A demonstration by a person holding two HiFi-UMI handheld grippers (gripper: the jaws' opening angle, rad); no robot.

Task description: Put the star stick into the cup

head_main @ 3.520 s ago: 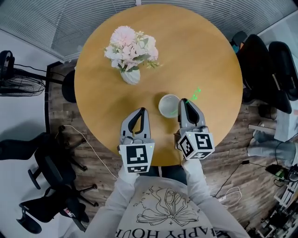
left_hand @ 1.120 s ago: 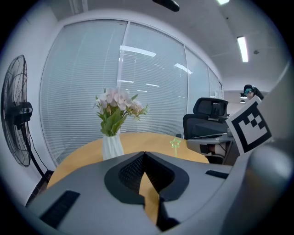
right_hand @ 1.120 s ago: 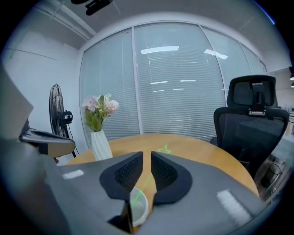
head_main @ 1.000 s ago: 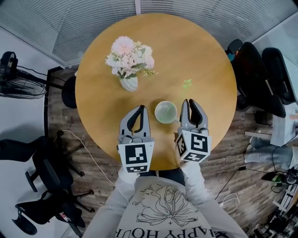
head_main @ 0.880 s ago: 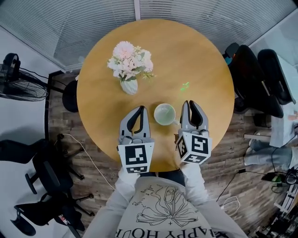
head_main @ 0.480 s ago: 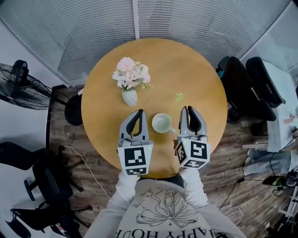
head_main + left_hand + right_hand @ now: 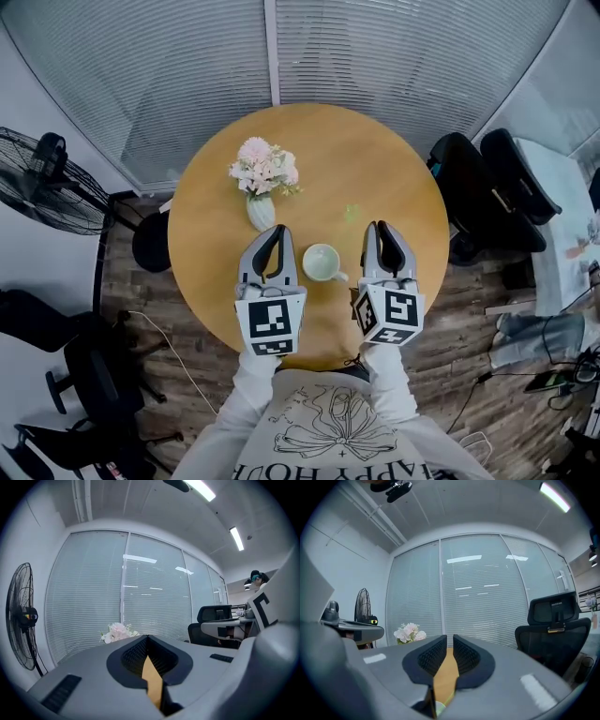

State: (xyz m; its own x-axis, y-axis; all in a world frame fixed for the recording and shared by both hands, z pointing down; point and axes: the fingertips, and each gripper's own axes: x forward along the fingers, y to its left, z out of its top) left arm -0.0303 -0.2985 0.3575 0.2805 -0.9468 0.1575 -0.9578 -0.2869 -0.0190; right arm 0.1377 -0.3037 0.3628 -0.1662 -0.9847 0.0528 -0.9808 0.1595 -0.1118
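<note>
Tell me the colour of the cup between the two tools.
Pale greenish white; the cup shows best in the head view.

The round tan wooden counter point(image 7: 394, 187) has a smooth, matt, even face. Near its 6 o'clock edge, the pale green cup point(image 7: 322, 262) looks like glazed ceramic with a faint shine. Toward 10 o'clock, the white ribbed vase point(image 7: 261, 214) looks like matt ceramic, and the pink and white flowers point(image 7: 263, 167) in it look soft, like cloth. The left claw point(image 7: 278, 231) and right claw point(image 7: 379, 227) are matt grey plastic. Their black pads point(image 7: 133, 656) are finely ribbed and look rubbery. The floor point(image 7: 141, 300) is dark wood plank with a dull finish.
</note>
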